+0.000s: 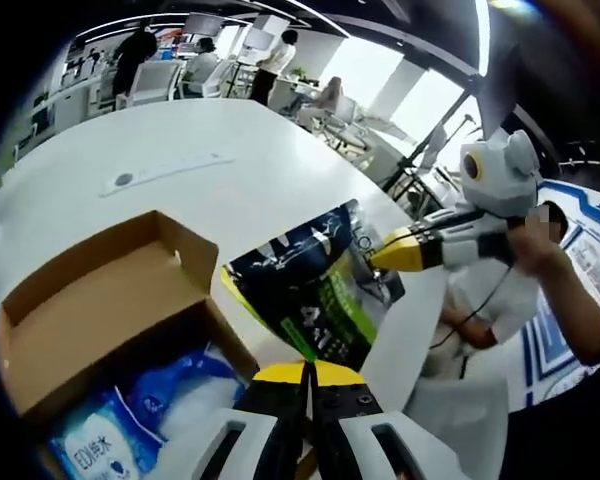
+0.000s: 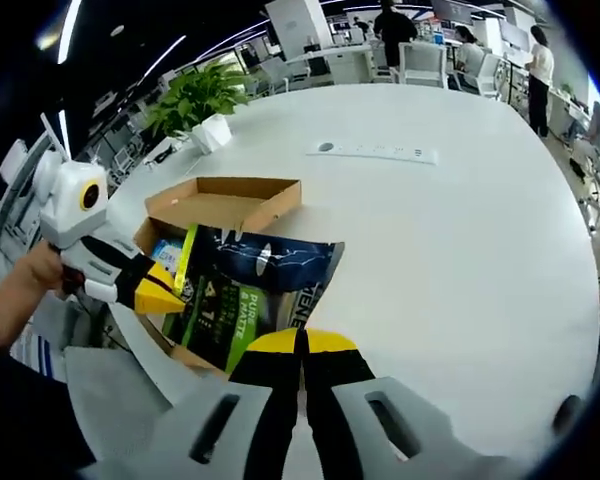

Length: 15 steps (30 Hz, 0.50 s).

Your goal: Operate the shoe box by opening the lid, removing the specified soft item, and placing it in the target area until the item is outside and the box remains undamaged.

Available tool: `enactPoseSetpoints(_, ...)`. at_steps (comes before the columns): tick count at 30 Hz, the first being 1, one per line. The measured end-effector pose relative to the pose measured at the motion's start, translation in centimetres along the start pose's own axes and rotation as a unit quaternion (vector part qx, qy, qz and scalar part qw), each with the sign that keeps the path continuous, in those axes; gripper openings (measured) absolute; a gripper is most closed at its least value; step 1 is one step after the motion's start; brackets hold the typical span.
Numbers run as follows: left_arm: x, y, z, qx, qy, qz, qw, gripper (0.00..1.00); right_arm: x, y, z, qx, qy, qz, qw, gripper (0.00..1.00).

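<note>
Dark blue and green, the glossy pouch (image 2: 250, 295) is hanging stretched above the open shoe box (image 2: 225, 200) on the white table (image 2: 460, 250), both the left gripper (image 1: 306, 372) and right gripper (image 2: 300, 342) clenching its opposite edges

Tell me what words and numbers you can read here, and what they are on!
"PURE & MATTE" and a big "4": on the dark bag held by both claws.
"ED" with blurred characters after it: on the blue wipes pack in the shoe box.
The bag's other print: too blurred.
</note>
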<state>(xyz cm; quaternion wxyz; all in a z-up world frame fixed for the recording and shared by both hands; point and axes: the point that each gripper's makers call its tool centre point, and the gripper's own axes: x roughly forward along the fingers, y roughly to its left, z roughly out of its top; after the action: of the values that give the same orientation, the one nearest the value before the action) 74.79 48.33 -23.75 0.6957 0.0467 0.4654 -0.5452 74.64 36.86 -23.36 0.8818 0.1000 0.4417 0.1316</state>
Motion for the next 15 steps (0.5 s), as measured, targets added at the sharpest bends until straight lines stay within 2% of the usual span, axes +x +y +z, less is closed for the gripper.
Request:
enactPoseSetpoints(7, 2.0, -0.8, 0.9, -0.007, 0.008, -0.02, 0.9997, 0.0, 0.0, -2.3, -0.7, 0.011, 0.008, -0.012, 0.9998, 0.0)
enactPoseSetpoints(15, 3.9, -0.9, 0.9, -0.014, 0.028, -0.013, 0.9994, 0.0, 1.0, -4.1, -0.9, 0.016, 0.015, -0.021, 0.9996, 0.0)
